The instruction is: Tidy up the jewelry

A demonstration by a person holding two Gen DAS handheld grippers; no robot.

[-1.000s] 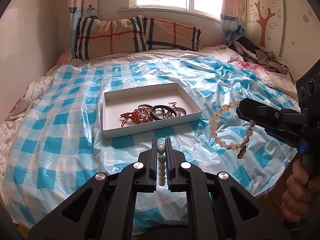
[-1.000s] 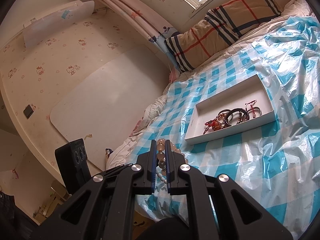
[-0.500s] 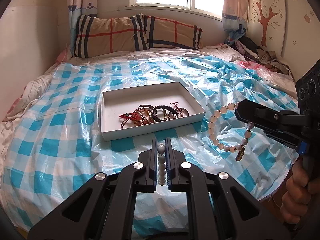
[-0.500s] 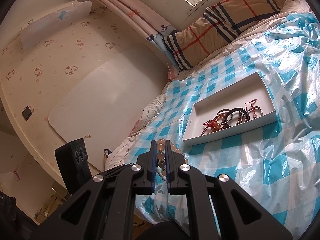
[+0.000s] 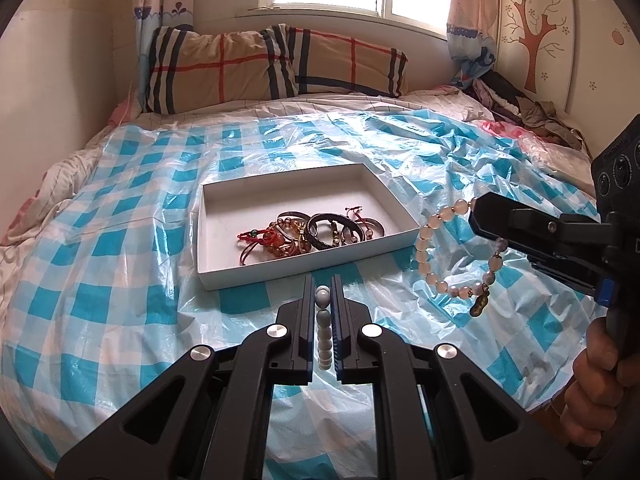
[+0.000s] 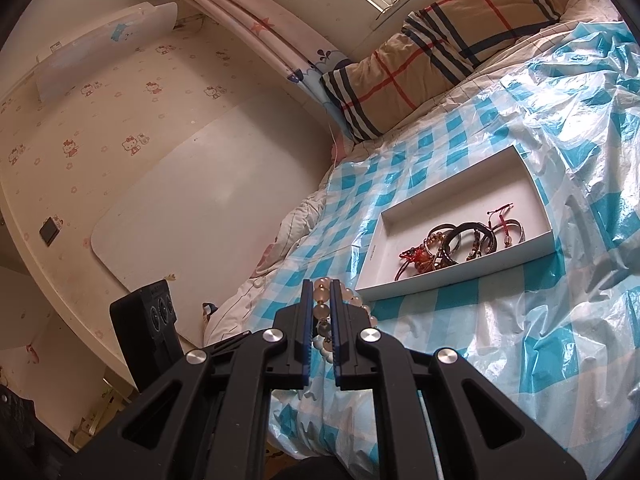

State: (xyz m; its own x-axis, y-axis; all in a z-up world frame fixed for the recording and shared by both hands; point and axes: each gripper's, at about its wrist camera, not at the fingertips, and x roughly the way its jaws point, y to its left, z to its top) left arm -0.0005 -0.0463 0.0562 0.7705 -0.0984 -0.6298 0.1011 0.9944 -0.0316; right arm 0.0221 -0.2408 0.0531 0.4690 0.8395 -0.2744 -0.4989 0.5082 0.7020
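A white shallow box [image 5: 384, 188] [image 6: 536, 184] lies on the blue-checked plastic sheet and holds several bracelets [image 5: 308, 232] [image 6: 460, 242], red, black and beaded. My left gripper [image 5: 322, 292] is shut on a white bead bracelet [image 5: 323, 328] just short of the box's near wall. My right gripper [image 6: 321, 294] is shut on a pale pink bead bracelet [image 6: 320, 308]. In the left wrist view that pink bracelet [image 5: 430, 256] hangs as a loop with a gold charm from the right gripper [image 5: 478, 216], right of the box.
The plastic sheet [image 5: 120, 240] covers a bed with plaid pillows [image 5: 224, 68] under a window. Clothes [image 5: 516, 100] are piled at the far right. A person's hand [image 5: 592, 384] grips the right handle. The other gripper's body [image 6: 148, 320] stands at the bed's left edge.
Both views have drifted slightly nearer to the box; the pink bracelet still hangs from the right gripper. Both grips are unchanged.
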